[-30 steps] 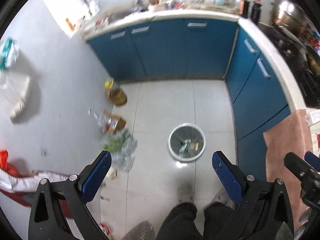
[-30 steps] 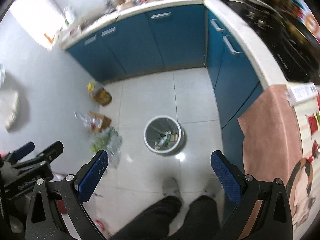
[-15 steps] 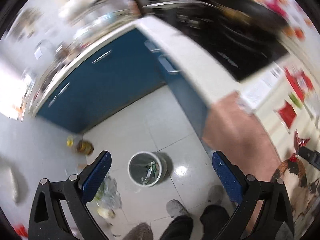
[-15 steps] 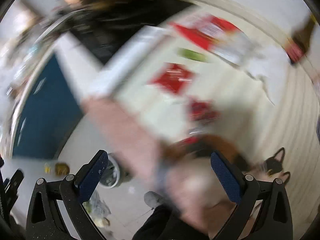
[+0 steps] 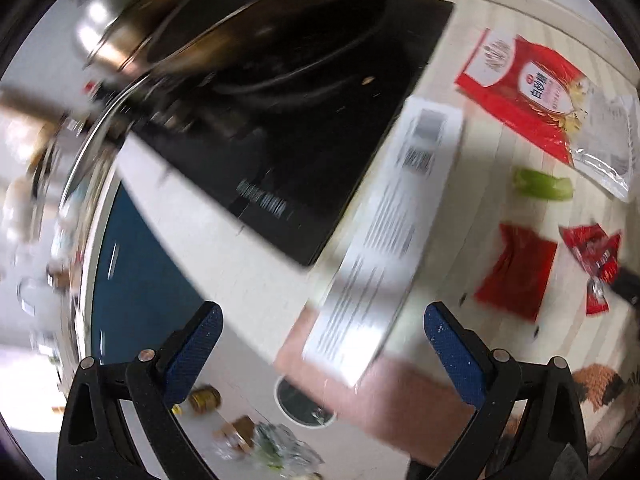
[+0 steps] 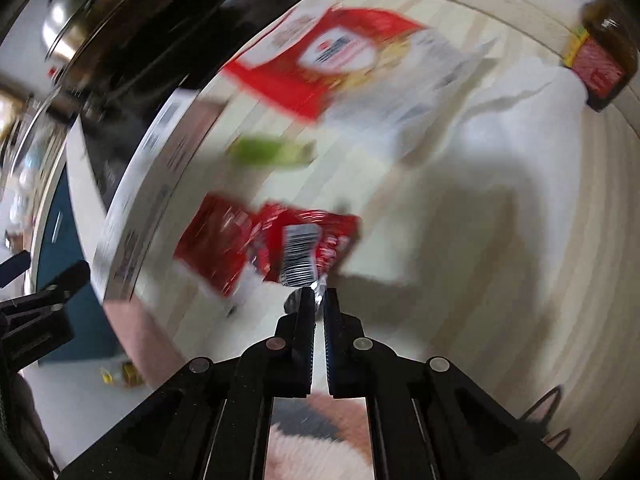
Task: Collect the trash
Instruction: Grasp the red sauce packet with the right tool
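My right gripper (image 6: 318, 296) is shut on the edge of a red snack wrapper (image 6: 308, 246) with a barcode, just above the pale counter (image 6: 460, 240). The same wrapper shows at the right of the left wrist view (image 5: 594, 252). My left gripper (image 5: 320, 344) is open and empty, above a long white box (image 5: 388, 232). Other trash lies on the counter: a flat red packet (image 5: 516, 272), a large red and clear bag (image 5: 532, 92) and a green vegetable piece (image 5: 542, 184). The grey bin (image 5: 304, 404) stands on the floor below.
A black cooktop (image 5: 312, 140) with a pan lies left of the box. A pink cloth (image 5: 400, 392) hangs over the counter edge. A dark bottle (image 6: 604, 56) stands at the counter's far right. Bottles and bags (image 5: 248, 436) lie on the floor by blue cabinets (image 5: 136, 280).
Both grippers swung up from the floor and bin to the counter. My right gripper went from wide open to shut on the red wrapper. The left stayed open.
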The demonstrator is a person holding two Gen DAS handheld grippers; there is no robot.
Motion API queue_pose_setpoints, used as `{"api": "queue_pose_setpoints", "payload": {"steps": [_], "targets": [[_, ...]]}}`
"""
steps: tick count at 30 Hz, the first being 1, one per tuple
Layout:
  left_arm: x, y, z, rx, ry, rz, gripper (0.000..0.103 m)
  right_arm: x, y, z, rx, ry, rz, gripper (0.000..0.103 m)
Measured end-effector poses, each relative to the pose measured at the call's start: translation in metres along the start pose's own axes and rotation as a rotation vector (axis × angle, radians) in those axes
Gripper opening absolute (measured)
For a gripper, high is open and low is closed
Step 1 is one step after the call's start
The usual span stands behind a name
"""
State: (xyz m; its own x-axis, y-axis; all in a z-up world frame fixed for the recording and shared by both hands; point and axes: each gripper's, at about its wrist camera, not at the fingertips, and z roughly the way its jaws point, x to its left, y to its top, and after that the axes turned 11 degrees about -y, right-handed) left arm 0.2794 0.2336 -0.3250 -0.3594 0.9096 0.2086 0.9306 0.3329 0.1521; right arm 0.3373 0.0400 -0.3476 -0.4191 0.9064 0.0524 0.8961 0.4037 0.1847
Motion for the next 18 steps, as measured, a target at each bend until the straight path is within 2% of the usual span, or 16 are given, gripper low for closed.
{"api": "queue_pose_setpoints", "payload": {"steps": [5,6,8,9,11,12,13,14,15,16,18], "targets": [[-0.014,0.035,0.027,0.080,-0.065,0.076,0.102,-0.022,0.029,0.007,0.004,-0.024,0.039,0.004],[-0.017,0.037,0.030,0.089,-0.073,0.090,0.099,-0.025,0.032,0.006,0.001,-0.026,0.045,0.004],[-0.019,0.039,0.037,0.113,-0.093,0.090,0.062,-0.038,0.044,0.008,-0.001,-0.005,0.069,0.004],[-0.020,0.038,0.039,0.127,-0.104,0.076,0.049,-0.040,0.046,0.007,-0.004,0.016,0.082,0.004],[-0.018,0.034,0.037,0.116,-0.120,0.059,0.048,-0.039,0.046,0.007,0.002,0.077,0.104,0.005],[-0.018,0.031,0.035,0.117,-0.132,0.037,0.047,-0.039,0.046,0.006,0.019,0.115,0.108,0.011],[-0.016,0.027,0.032,0.116,-0.148,0.011,0.047,-0.038,0.044,0.006,0.033,0.168,0.114,0.028],[-0.014,0.022,0.030,0.115,-0.161,-0.016,0.047,-0.037,0.044,0.006,0.036,0.204,0.115,0.039],[-0.011,0.016,0.028,0.113,-0.170,-0.048,0.047,-0.034,0.043,0.006,0.032,0.232,0.109,0.058],[-0.007,0.012,0.028,0.113,-0.172,-0.070,0.047,-0.026,0.043,0.006,0.024,0.244,0.097,0.063],[0.000,-0.004,0.023,0.108,-0.182,-0.145,0.047,-0.010,0.046,0.011,0.017,0.236,0.057,0.063]]}}
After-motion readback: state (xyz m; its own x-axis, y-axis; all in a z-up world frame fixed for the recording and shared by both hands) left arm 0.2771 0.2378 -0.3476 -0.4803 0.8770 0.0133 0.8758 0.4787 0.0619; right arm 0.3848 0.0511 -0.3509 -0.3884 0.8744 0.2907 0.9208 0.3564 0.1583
